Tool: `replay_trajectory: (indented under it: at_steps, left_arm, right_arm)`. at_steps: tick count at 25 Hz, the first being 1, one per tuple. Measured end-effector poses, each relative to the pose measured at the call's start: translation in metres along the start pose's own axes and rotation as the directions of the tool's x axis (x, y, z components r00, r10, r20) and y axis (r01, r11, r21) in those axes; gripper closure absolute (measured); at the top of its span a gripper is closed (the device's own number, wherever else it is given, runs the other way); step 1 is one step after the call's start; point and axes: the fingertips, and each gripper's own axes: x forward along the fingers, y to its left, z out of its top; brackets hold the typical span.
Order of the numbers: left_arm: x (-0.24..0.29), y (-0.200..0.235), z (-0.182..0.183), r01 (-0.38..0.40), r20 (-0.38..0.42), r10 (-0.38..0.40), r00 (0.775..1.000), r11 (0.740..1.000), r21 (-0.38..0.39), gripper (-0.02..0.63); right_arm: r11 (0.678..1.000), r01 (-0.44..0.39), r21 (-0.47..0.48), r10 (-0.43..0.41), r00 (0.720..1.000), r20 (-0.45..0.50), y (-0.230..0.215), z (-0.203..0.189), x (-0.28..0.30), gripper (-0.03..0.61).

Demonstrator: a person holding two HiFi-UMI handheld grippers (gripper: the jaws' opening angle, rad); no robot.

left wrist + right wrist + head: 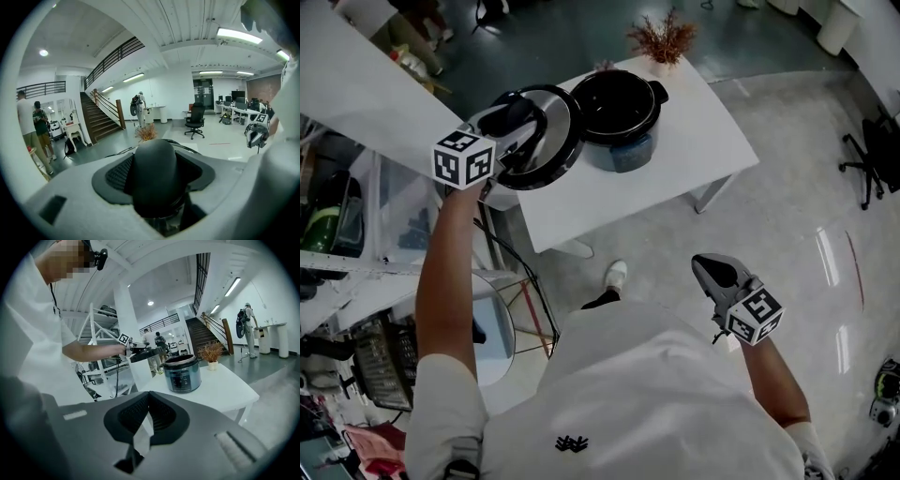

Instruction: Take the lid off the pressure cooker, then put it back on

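Note:
The black pressure cooker (619,117) stands uncovered on the white table (703,141), its dark pot showing. Its lid (534,136) hangs tilted in the air just left of the pot, over the table's left edge. My left gripper (511,122) is shut on the lid's black handle (154,183), which fills the space between the pads in the left gripper view. My right gripper (717,272) hovers low near my body, well short of the table, shut on nothing. From the right gripper view, the cooker (183,373) and the raised lid (143,354) are both visible.
A small dried plant (661,42) sits at the table's far edge behind the cooker. Shelving with clutter (337,225) stands to the left, a round stool (502,319) below it. An office chair (872,155) is at the right. People stand by the stairs (33,129).

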Motion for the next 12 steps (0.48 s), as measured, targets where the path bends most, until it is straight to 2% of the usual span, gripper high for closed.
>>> replay_trajectory:
  at_steps: [6, 12]
  left_arm:
    - [-0.032, 0.0, -0.03, -0.062, -0.018, 0.061, 0.998, 0.997, -0.042, 0.333]
    - [-0.045, -0.006, -0.061, -0.091, -0.043, 0.088, 0.995, 0.993, -0.071, 0.333]
  right_arm:
    - [0.997, -0.073, -0.026, 0.073, 0.997, -0.024, 0.008, -0.001, 0.009, 0.565]
    - [0.993, -0.11, -0.031, 0.109, 0.993, -0.043, 0.011, -0.004, 0.016, 0.565]
